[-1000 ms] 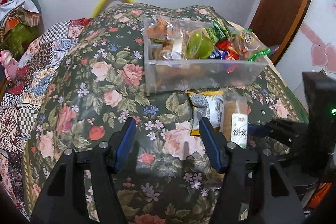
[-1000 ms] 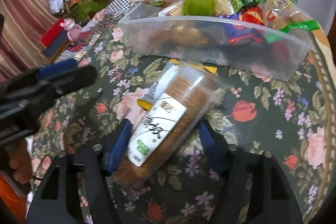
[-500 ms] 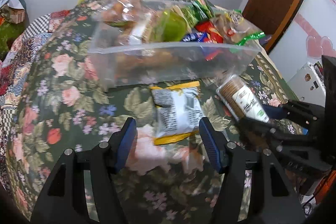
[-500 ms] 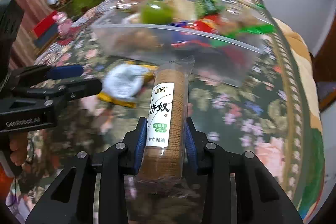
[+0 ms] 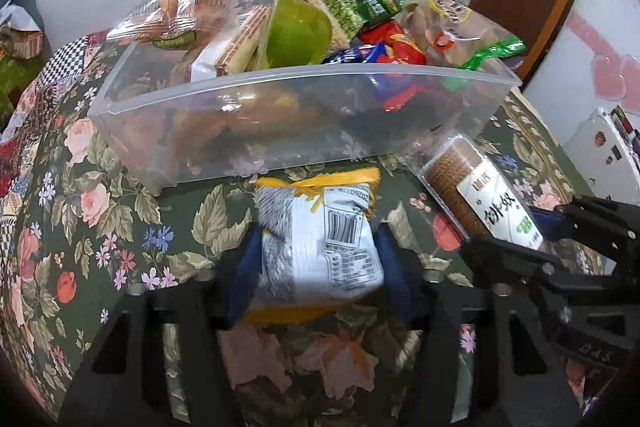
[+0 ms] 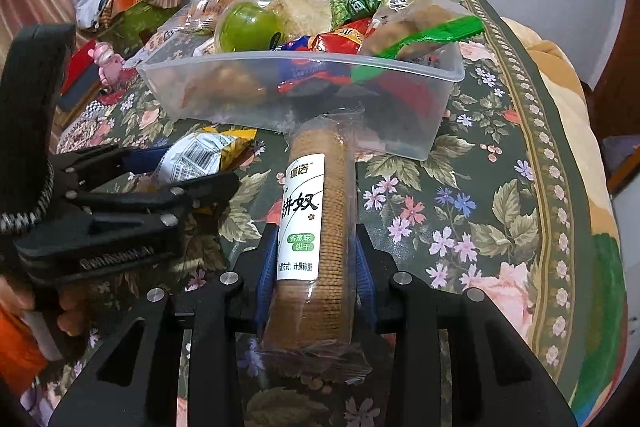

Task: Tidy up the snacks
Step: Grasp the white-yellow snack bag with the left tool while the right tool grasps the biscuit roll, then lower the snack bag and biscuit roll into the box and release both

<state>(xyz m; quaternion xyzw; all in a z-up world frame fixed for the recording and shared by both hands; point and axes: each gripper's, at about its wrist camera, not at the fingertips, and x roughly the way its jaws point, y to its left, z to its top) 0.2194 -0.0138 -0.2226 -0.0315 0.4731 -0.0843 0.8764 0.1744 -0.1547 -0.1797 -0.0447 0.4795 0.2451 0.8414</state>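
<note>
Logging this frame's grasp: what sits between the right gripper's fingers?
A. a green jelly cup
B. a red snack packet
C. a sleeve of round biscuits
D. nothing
C: the right gripper is clamped on the sleeve of round biscuits, just short of the clear bin.

Both views look steeply down and forward from just behind a pair of gripper fingers, close over a floral cloth (image 5: 120, 227) toward the far wall. The left wrist view sits to the left, and the right gripper (image 5: 516, 239) enters at its right edge. The right wrist view sits to the right, and the left gripper (image 6: 176, 171) enters at its left. Both share the clear bin (image 5: 304, 115) and the cloth in front of it
</note>
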